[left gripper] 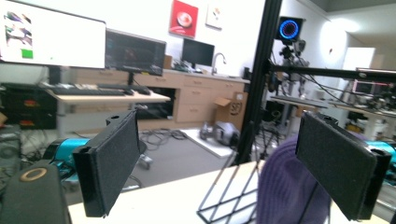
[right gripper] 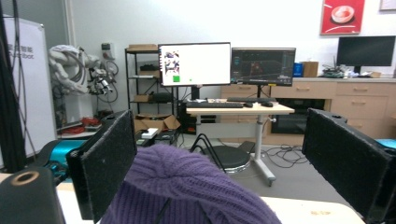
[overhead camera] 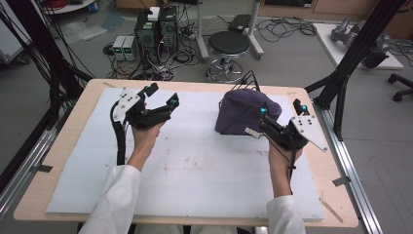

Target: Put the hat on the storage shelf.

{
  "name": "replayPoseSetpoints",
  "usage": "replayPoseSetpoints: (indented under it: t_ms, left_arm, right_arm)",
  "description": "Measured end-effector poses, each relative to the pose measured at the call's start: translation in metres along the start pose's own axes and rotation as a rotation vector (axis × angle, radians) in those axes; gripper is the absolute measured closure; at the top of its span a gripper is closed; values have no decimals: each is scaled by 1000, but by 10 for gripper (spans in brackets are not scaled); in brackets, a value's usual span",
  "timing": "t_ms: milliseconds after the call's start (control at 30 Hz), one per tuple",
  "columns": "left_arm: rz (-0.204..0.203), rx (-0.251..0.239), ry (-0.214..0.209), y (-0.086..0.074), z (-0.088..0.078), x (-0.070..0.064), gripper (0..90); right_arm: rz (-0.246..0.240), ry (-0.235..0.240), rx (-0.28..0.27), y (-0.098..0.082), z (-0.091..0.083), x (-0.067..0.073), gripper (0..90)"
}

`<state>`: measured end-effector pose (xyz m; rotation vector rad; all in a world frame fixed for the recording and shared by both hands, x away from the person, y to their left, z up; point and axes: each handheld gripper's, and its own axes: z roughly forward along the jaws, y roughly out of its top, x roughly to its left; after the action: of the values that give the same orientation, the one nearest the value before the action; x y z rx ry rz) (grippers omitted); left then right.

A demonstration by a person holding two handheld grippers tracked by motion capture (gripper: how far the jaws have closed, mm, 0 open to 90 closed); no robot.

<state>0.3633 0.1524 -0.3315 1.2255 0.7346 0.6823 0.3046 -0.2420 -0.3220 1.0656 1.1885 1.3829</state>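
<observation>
We record one light wooden table (overhead camera: 63,146), and on it one white foam mat (overhead camera: 195,170) covering most of the top. On the far right part of that mat stands one purple ribbed knit beanie (overhead camera: 243,113), domed, pulled over one black wire-frame stand (overhead camera: 249,78) whose thin rods rise past its far side. In the left gripper view the same hat (left gripper: 285,196) sits at the lower right with the wire frame (left gripper: 229,196) beside it on the table edge; in the right gripper view the hat (right gripper: 187,191) lies low between the two jaws.

We count two hand-held grippers, one per hand. The left gripper (overhead camera: 164,96) is held over the far left part of the mat, well apart from the hat, pointing right and away; its jaws stand wide with nothing between them, as the left gripper view (left gripper: 233,168) confirms. The right gripper (overhead camera: 284,108) is just at the right side of the hat, one tip against or very near the knit; its jaws are also spread wide (right gripper: 224,163), bracketing the hat's crown without closing on it.

On the floor beyond the table we note one round black stool (overhead camera: 229,44) and two dark computer towers (overhead camera: 157,29).
</observation>
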Motion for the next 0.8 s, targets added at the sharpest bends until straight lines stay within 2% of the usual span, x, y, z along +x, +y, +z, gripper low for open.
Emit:
replayPoseSetpoints:
  t_ms: [333,633,800]
  left_arm:
    - [1,-18,65,3,-33,21,141]
    - [28,-16,90,9,-55,30,141]
    - [54,4,111,11,-67,35,142]
  right_arm:
    - [-7,46,13,5,-9,2,94]
    - [7,87,68,5,-14,-3,95]
    - [4,91,97,2,-18,-7,95]
